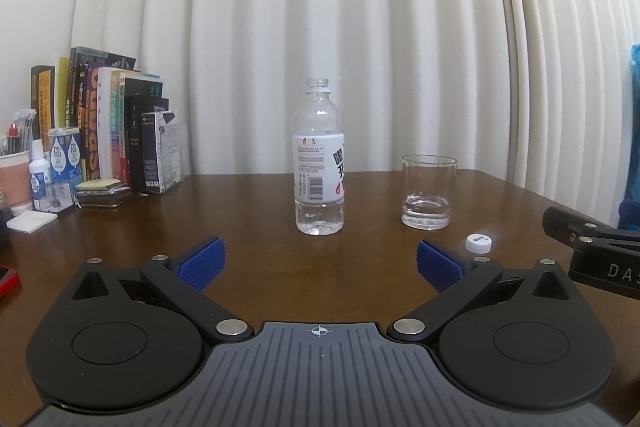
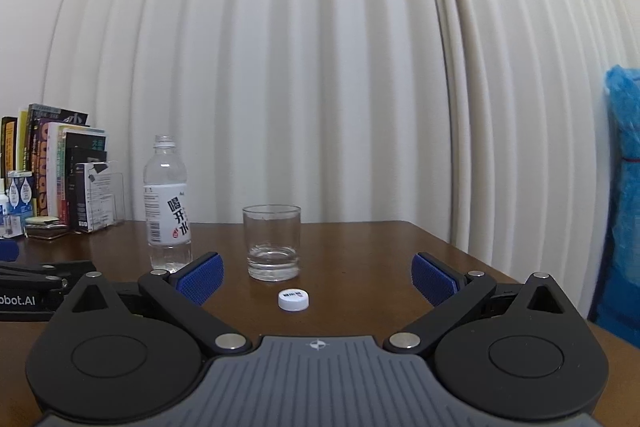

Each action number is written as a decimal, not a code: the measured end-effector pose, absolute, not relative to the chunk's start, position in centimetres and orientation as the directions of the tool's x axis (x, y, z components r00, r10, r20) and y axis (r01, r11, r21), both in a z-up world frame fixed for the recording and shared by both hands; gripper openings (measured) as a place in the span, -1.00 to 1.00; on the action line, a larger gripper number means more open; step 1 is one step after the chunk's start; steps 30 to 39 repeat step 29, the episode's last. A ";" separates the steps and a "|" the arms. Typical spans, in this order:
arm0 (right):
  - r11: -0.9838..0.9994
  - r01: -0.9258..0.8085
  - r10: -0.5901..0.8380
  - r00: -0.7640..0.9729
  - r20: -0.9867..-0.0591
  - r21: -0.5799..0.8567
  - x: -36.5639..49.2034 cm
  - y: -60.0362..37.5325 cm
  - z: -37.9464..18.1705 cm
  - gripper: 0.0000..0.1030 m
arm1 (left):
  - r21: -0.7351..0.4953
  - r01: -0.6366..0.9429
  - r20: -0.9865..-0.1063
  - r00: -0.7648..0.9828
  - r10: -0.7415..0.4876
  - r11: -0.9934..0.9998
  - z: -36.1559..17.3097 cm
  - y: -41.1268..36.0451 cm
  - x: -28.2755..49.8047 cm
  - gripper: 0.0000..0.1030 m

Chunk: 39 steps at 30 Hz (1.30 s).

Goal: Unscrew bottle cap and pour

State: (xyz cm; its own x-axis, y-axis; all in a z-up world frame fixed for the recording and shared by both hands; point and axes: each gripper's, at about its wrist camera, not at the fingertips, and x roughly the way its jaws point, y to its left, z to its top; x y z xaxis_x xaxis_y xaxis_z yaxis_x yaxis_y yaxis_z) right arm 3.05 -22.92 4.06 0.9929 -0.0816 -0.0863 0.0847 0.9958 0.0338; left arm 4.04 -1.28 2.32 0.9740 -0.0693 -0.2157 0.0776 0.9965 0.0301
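My grippers, left (image 1: 320,263) and right (image 2: 316,277), point level, jaws wide and empty; cap (image 2: 294,299) at twelve o'clock, uncapped bottle (image 2: 166,203) at ten.

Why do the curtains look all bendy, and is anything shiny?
Left wrist view: the fisheye lens bows the white pleated curtain outward, and the brown wooden table reflects soft glare. Right wrist view: same bowing, dark rounded corners, and highlights on the clear drinking glass.

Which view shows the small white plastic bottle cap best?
The right wrist view: the small white plastic bottle cap lies centred and close on the brown wooden table, its printed top visible. The left wrist view shows it smaller, off right, washed out by glare.
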 end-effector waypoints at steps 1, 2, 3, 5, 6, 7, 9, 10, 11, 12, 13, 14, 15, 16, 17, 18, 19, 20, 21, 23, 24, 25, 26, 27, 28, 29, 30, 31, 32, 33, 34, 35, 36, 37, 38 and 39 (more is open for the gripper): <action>0.996 0.085 -0.082 0.993 -0.081 0.032 2.9 -22.9 4.0 1.00 | 0.034 0.076 -0.218 0.974 -0.067 0.997 2.1 -1.4 4.1 1.00; 0.996 0.082 -0.079 0.993 -0.084 0.029 2.9 -22.9 3.9 1.00 | 0.035 0.074 -0.220 0.973 -0.065 0.997 2.0 -1.4 4.1 1.00; 0.997 0.079 -0.077 0.993 -0.087 0.025 2.9 -22.8 3.9 1.00 | 0.036 0.071 -0.223 0.973 -0.061 0.997 1.9 -1.5 4.1 1.00; 0.997 0.075 -0.073 0.993 -0.089 0.022 2.8 -22.8 3.8 1.00 | 0.033 0.063 -0.223 0.973 -0.055 0.997 1.7 -1.5 4.1 1.00; 0.997 0.070 -0.068 0.994 -0.087 0.026 2.7 -22.8 3.8 1.00 | 0.028 0.059 -0.220 0.974 -0.052 0.998 1.7 -1.4 4.1 1.00; 0.997 0.067 -0.064 0.994 -0.085 0.033 2.7 -22.9 3.7 1.00 | 0.019 0.056 -0.218 0.975 -0.050 0.998 1.7 -1.3 4.1 1.00; 0.997 0.064 -0.060 0.995 -0.083 0.049 2.5 -23.2 3.7 1.00 | 0.004 0.053 -0.221 0.974 -0.051 0.999 1.6 -1.2 4.1 1.00; 0.996 0.062 -0.058 0.995 -0.082 0.056 2.4 -23.3 3.7 1.00 | -0.003 0.050 -0.221 0.974 -0.050 0.999 1.6 -1.1 4.1 1.00; 0.996 0.061 -0.055 0.995 -0.081 0.063 2.4 -23.4 3.6 1.00 | -0.008 0.048 -0.219 0.975 -0.049 0.999 1.6 -1.0 4.1 1.00; 0.996 0.060 -0.055 0.995 -0.080 0.066 2.4 -23.4 3.7 1.00 | -0.009 0.047 -0.216 0.975 -0.048 0.999 1.6 -1.0 4.0 1.00; 0.996 0.059 -0.054 0.995 -0.080 0.069 2.3 -23.4 3.6 1.00 | -0.009 0.047 -0.214 0.976 -0.048 0.999 1.6 -1.0 4.0 1.00; 0.996 0.056 -0.051 0.996 -0.077 0.070 2.3 -23.4 3.6 1.00 | -0.005 0.048 -0.215 0.975 -0.048 0.999 1.5 -1.0 4.0 1.00; 0.996 0.055 -0.050 0.996 -0.076 0.069 2.3 -23.4 3.6 1.00 | -0.002 0.048 -0.215 0.975 -0.047 0.999 1.5 -1.1 4.0 1.00; 0.996 0.053 -0.048 0.996 -0.074 0.066 2.2 -23.3 3.6 1.00 | 0.001 0.049 -0.217 0.975 -0.047 0.999 1.5 -1.1 4.0 1.00; 0.997 0.052 -0.047 0.996 -0.073 0.063 2.2 -23.3 3.6 1.00 | 0.003 0.050 -0.218 0.975 -0.048 0.999 1.5 -1.1 4.0 1.00; 0.997 0.051 -0.047 0.996 -0.073 0.063 2.2 -23.3 3.6 1.00 | 0.006 0.052 -0.220 0.974 -0.050 0.999 1.5 -1.1 4.0 1.00; 0.997 0.051 -0.046 0.996 -0.073 0.062 2.2 -23.3 3.6 1.00 | 0.008 0.055 -0.223 0.973 -0.052 0.998 1.5 -1.2 4.0 1.00; 0.997 0.050 -0.046 0.996 -0.073 0.062 2.2 -23.2 3.6 1.00 | 0.009 0.056 -0.223 0.973 -0.053 0.998 1.5 -1.2 4.1 1.00; 0.997 0.050 -0.045 0.996 -0.073 0.062 2.2 -23.2 3.6 1.00 | 0.011 0.057 -0.224 0.973 -0.053 0.998 1.5 -1.2 4.1 1.00; 0.997 0.049 -0.044 0.996 -0.073 0.061 2.2 -23.2 3.6 1.00 | 0.013 0.058 -0.226 0.973 -0.053 0.998 1.4 -1.2 4.1 1.00; 0.997 0.048 -0.044 0.996 -0.073 0.061 2.2 -23.2 3.6 1.00 | 0.015 0.059 -0.228 0.972 -0.054 0.998 1.4 -1.3 4.1 1.00; 0.997 0.048 -0.043 0.996 -0.073 0.060 2.2 -23.2 3.6 1.00 | 0.018 0.061 -0.230 0.972 -0.055 0.998 1.4 -1.3 4.1 1.00; 0.997 0.047 -0.043 0.996 -0.074 0.060 2.2 -23.2 3.6 1.00 | 0.022 0.062 -0.232 0.971 -0.056 0.998 1.4 -1.3 4.1 1.00; 0.997 0.047 -0.042 0.996 -0.074 0.060 2.2 -23.1 3.6 1.00 | 0.025 0.064 -0.233 0.971 -0.057 0.998 1.4 -1.4 4.1 1.00; 0.997 0.046 -0.042 0.996 -0.074 0.060 2.2 -23.1 3.7 1.00 | 0.028 0.067 -0.233 0.971 -0.059 0.997 1.4 -1.4 4.1 1.00; 0.997 0.046 -0.041 0.996 -0.075 0.060 2.2 -23.1 3.7 1.00 | 0.029 0.068 -0.233 0.971 -0.059 0.997 1.4 -1.5 4.1 1.00; 0.997 0.046 -0.041 0.996 -0.075 0.060 2.2 -23.1 3.7 1.00 | 0.029 0.068 -0.233 0.971 -0.059 0.997 1.4 -1.5 4.1 1.00; 0.997 0.046 -0.041 0.996 -0.075 0.060 2.2 -23.1 3.7 1.00 | 0.029 0.068 -0.233 0.971 -0.059 0.997 1.4 -1.5 4.1 1.00; 0.997 0.046 -0.041 0.996 -0.075 0.060 2.2 -23.1 3.7 1.00 | 0.029 0.068 -0.233 0.971 -0.059 0.997 1.4 -1.5 4.1 1.00; 0.997 0.046 -0.041 0.996 -0.075 0.060 2.2 -23.1 3.7 1.00 | 0.029 0.068 -0.233 0.971 -0.059 0.997 1.4 -1.5 4.1 1.00; 0.997 0.046 -0.041 0.996 -0.075 0.060 2.2 -23.1 3.7 1.00 | 0.029 0.068 -0.233 0.971 -0.059 0.997 1.4 -1.5 4.1 1.00; 0.997 0.046 -0.041 0.996 -0.075 0.060 2.2 -23.1 3.7 1.00 | 0.029 0.068 -0.233 0.971 -0.059 0.997 1.4 -1.5 4.1 1.00; 0.997 0.046 -0.041 0.996 -0.075 0.060 2.2 -23.1 3.7 1.00 | 0.029 0.068 -0.233 0.971 -0.059 0.997 1.4 -1.5 4.1 1.00; 0.997 0.046 -0.041 0.996 -0.075 0.060 2.2 -23.1 3.7 1.00 | 0.029 0.068 -0.233 0.971 -0.059 0.997 1.4 -1.5 4.1 1.00; 0.997 0.046 -0.041 0.996 -0.075 0.060 2.2 -23.1 3.7 1.00 | 0.029 0.068 -0.233 0.971 -0.059 0.997 1.4 -1.5 4.1 1.00; 0.997 0.046 -0.041 0.996 -0.075 0.060 2.2 -23.1 3.7 1.00 | 0.029 0.068 -0.233 0.971 -0.059 0.997 1.4 -1.5 4.1 1.00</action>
